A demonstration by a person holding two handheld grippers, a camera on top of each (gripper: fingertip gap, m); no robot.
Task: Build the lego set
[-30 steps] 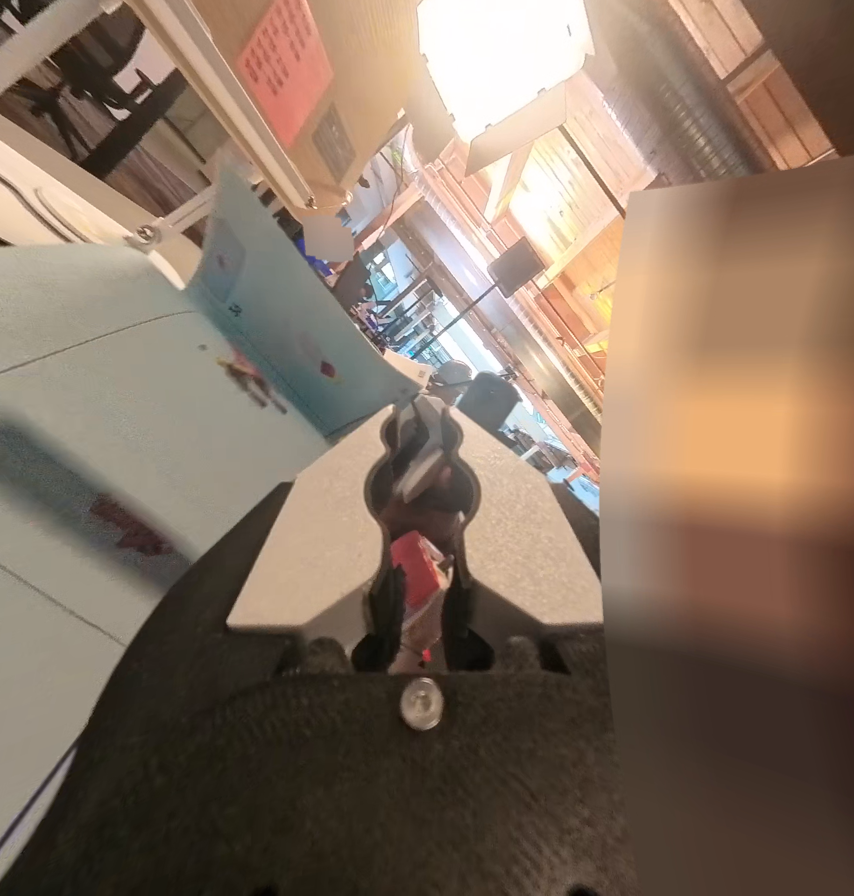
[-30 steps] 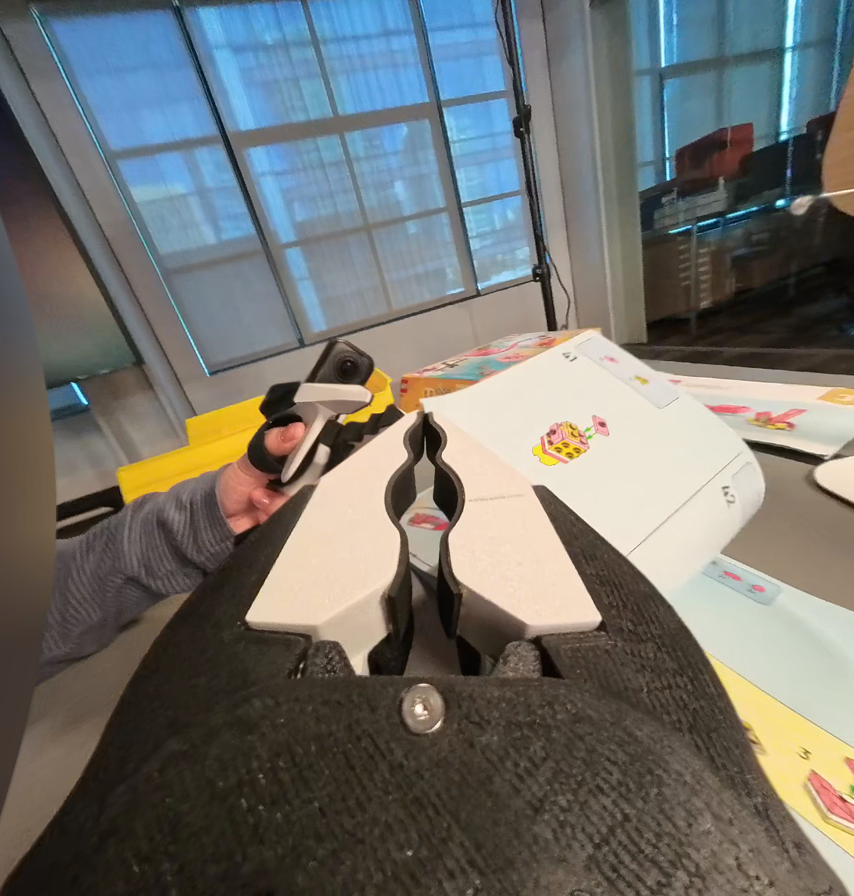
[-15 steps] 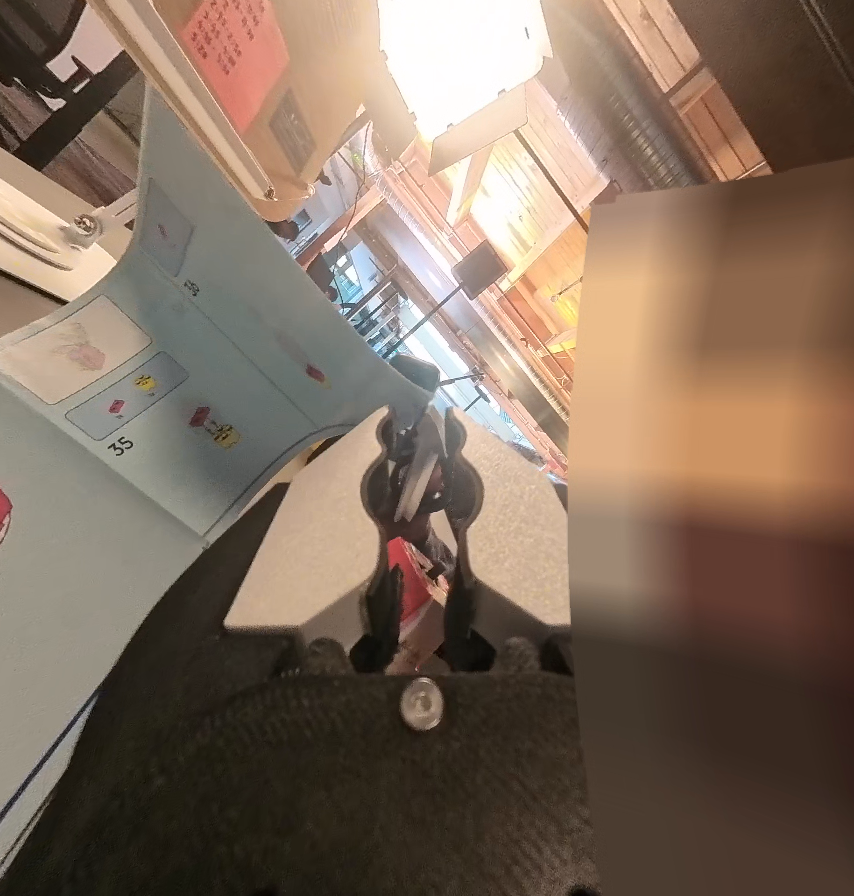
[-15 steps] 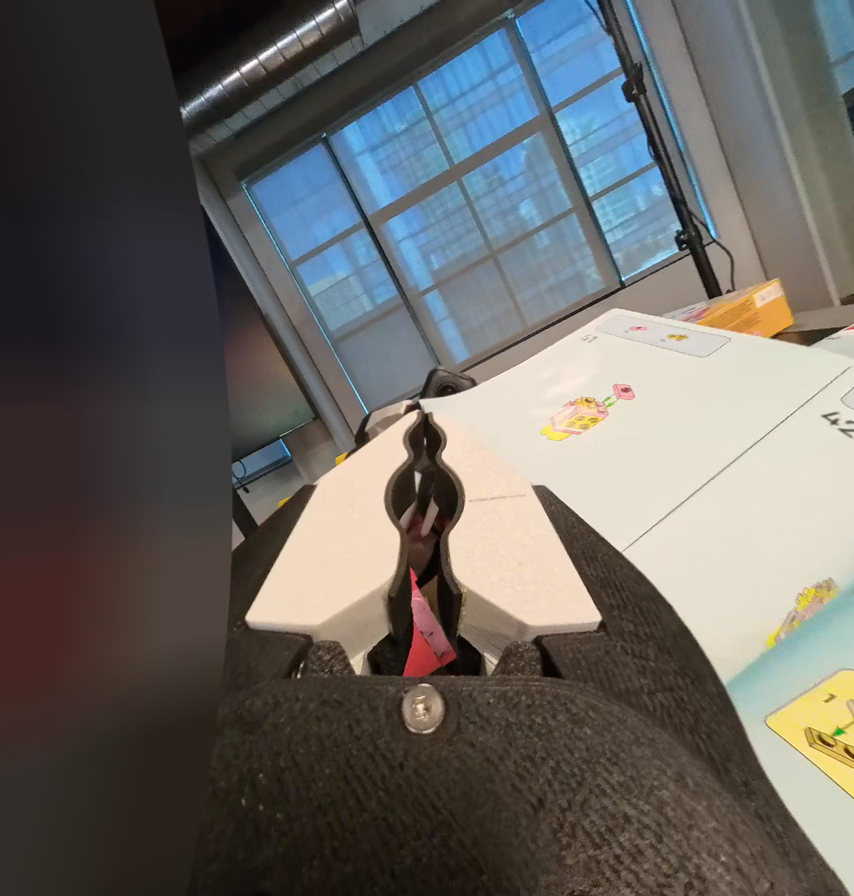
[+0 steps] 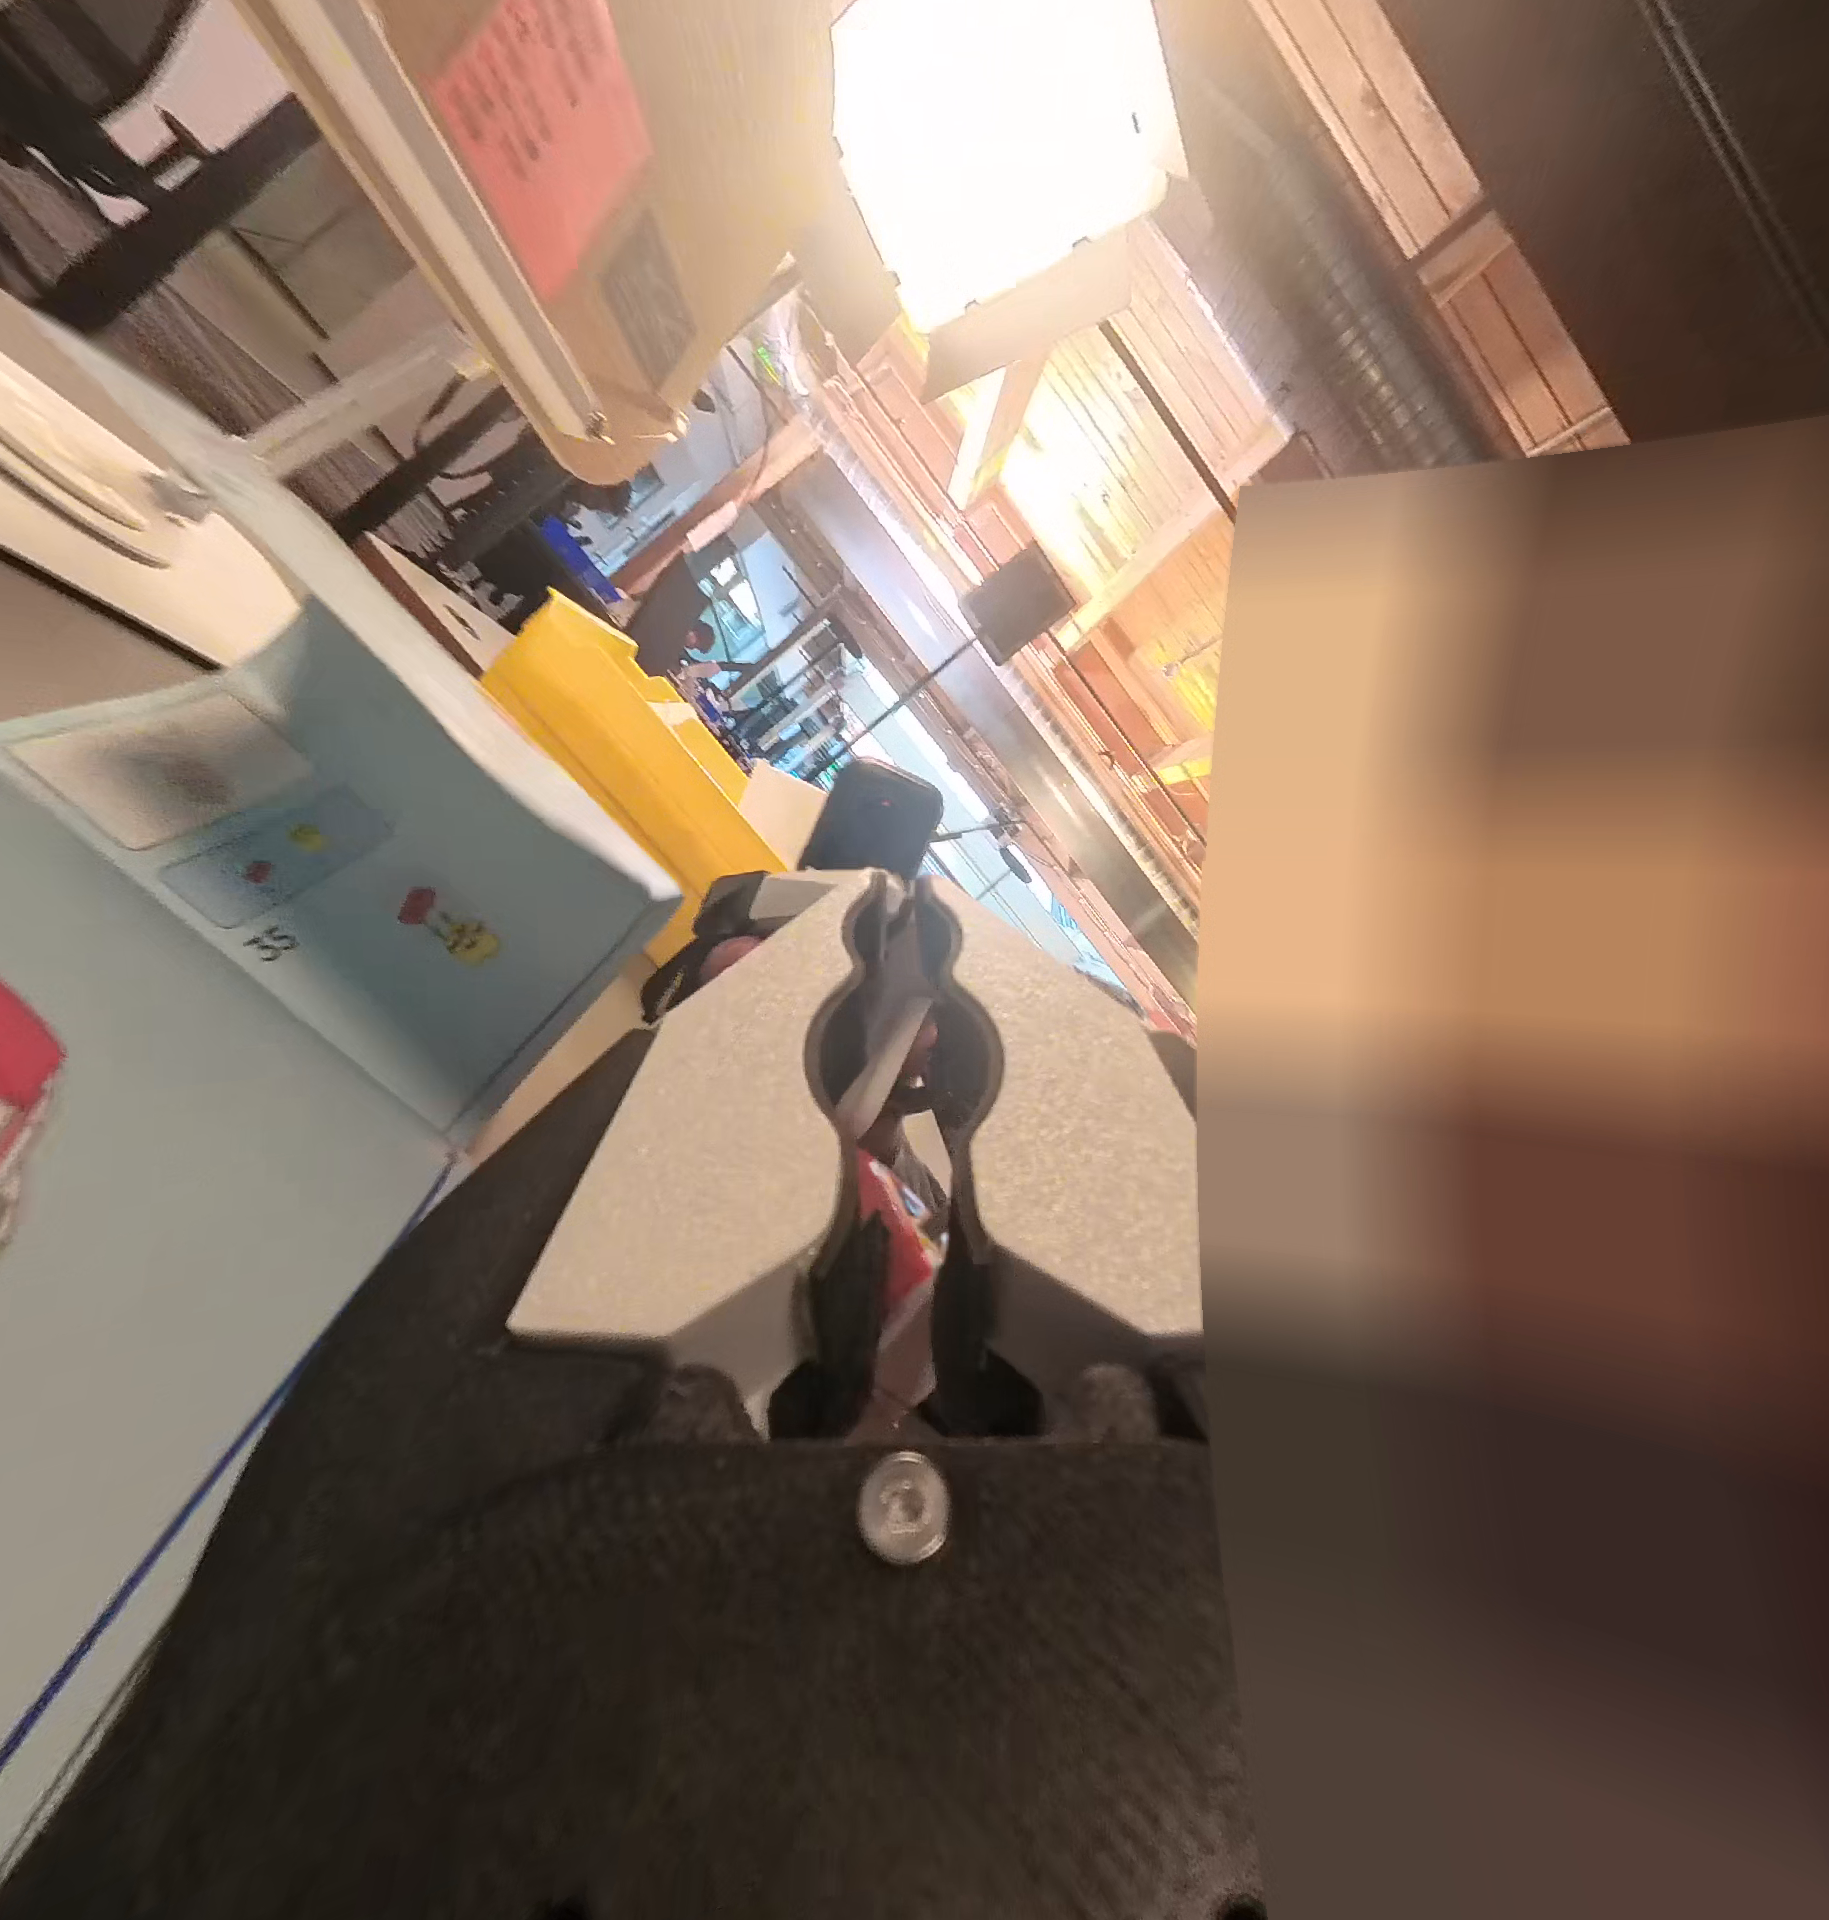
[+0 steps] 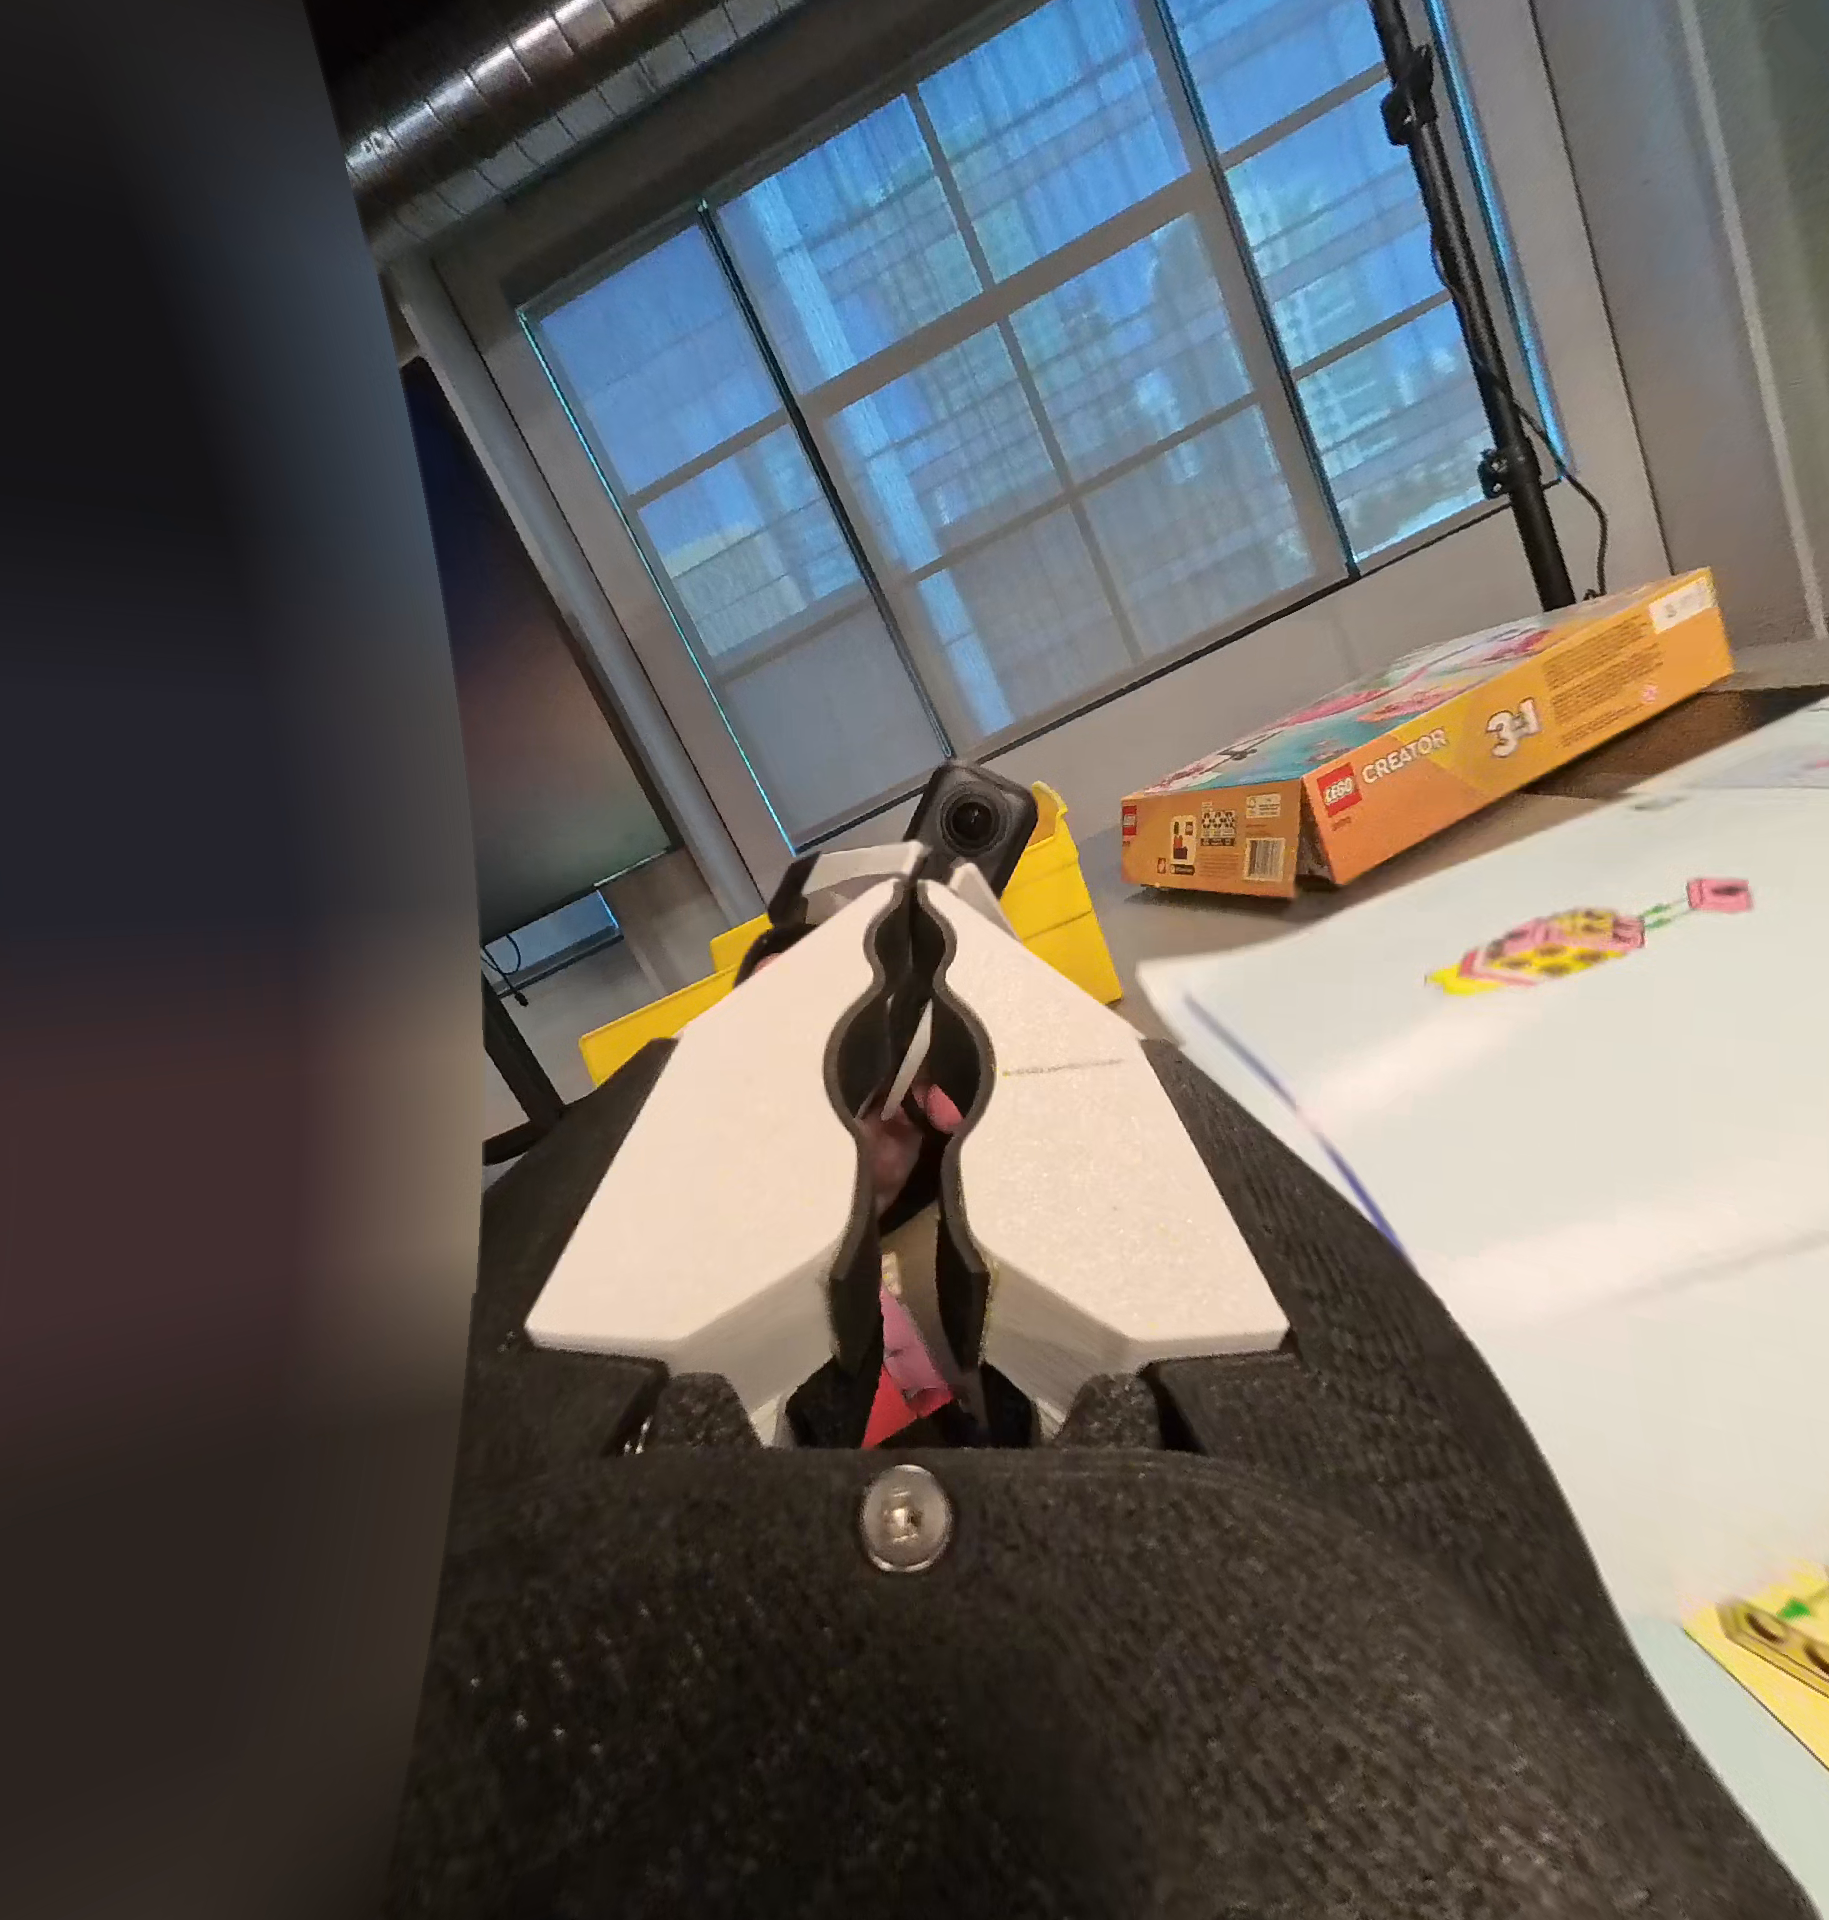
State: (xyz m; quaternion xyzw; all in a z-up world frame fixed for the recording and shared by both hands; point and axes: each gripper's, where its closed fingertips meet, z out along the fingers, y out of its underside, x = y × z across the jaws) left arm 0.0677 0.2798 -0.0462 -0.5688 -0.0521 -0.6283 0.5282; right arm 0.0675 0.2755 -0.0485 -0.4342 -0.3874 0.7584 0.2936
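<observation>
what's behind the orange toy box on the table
Behind the orange toy box a big paned window and a black stand show. The floor right behind the box is hidden by it.

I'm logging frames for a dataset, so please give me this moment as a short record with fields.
Left claw: tips together, pointing at the other gripper; grasp cannot be told
Right claw: tips together, facing the left gripper's camera
Nearest thing: open pale blue instruction booklet, beside both claws
Behind: yellow bin, orange toy box lying flat on the table
Backdrop: large window
</observation>
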